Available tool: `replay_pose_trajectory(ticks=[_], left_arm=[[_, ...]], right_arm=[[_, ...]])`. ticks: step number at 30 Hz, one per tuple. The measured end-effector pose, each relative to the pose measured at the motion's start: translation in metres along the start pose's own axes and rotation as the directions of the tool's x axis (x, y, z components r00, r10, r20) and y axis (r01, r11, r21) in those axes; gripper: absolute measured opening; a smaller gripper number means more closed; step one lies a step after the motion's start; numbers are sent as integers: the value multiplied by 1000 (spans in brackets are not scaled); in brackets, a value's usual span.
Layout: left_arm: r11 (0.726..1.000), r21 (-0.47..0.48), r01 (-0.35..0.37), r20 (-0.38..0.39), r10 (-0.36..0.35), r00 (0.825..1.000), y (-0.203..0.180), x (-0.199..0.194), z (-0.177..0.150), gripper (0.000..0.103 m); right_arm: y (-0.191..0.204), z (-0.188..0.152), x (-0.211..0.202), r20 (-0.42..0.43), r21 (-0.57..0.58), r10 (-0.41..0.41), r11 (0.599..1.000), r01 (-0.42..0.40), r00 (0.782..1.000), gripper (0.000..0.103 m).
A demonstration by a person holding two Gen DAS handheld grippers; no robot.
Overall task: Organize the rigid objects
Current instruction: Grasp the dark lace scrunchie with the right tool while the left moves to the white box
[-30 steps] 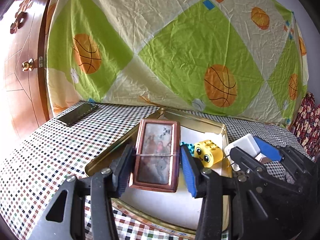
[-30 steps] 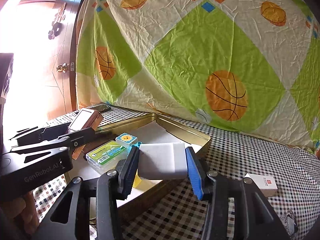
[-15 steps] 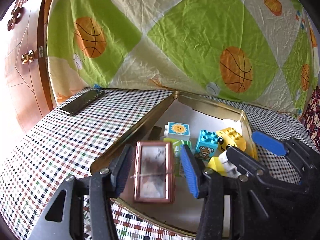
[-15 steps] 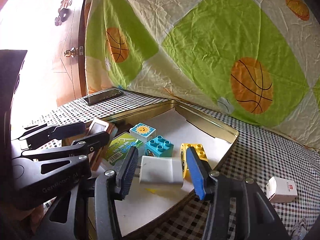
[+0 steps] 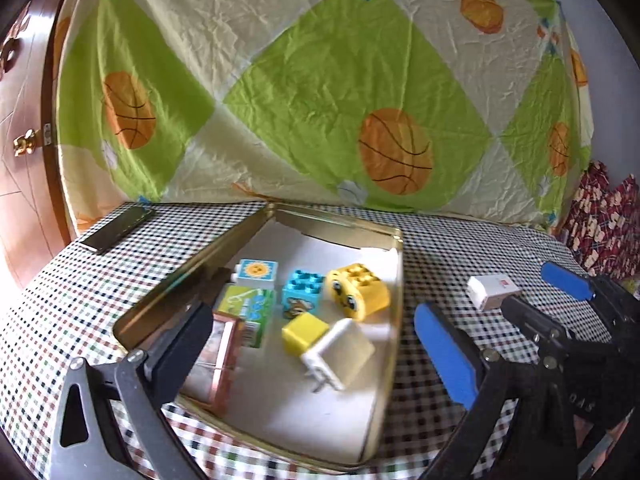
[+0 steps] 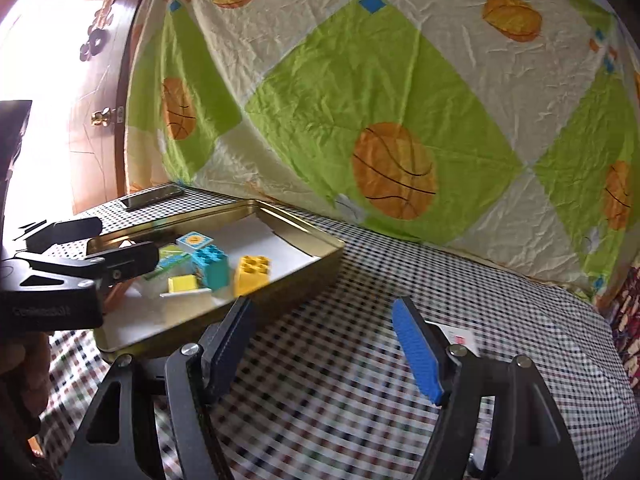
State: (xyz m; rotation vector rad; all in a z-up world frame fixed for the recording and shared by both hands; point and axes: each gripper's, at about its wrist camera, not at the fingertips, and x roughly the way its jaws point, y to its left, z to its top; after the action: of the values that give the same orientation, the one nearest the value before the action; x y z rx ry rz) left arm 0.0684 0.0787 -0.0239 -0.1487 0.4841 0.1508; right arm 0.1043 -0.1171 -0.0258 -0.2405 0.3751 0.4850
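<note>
Charger [image 5: 340,354] and frame [image 5: 218,356] released into tin [image 5: 394,312]

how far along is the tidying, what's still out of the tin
Mostly done: the blocks, white charger and framed picture lie in the gold tin. Both grippers, left and right, have just opened and hold nothing. Left: the small white box and the phone on the tablecloth.
</note>
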Motion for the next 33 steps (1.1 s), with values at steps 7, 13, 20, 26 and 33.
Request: replay_pose_trajectory(ticks=[7, 13, 20, 26, 33], left_arm=[[988, 95, 118, -94, -109, 990, -73, 20, -8, 102], [978, 152, 142, -157, -118, 981, -117, 43, -7, 102], [969, 190, 156, -230, -110, 967, -148, 69, -4, 102], [957, 250, 148, -237, -88, 968, -166, 74, 0, 102], [950, 269, 157, -273, -81, 959, -184, 91, 1, 102]], right_arm=[[-84, -26, -5, -117, 88, -99, 990, 109, 988, 73], [-115, -54, 4, -239, 144, -32, 987, 68, 971, 73], [-131, -64, 22, -302, 240, 93, 970, -19, 949, 72], [-128, -69, 27, -343, 223, 122, 974, -45, 931, 44], [-154, -60, 27, -310, 276, 30, 959, 60, 950, 44]])
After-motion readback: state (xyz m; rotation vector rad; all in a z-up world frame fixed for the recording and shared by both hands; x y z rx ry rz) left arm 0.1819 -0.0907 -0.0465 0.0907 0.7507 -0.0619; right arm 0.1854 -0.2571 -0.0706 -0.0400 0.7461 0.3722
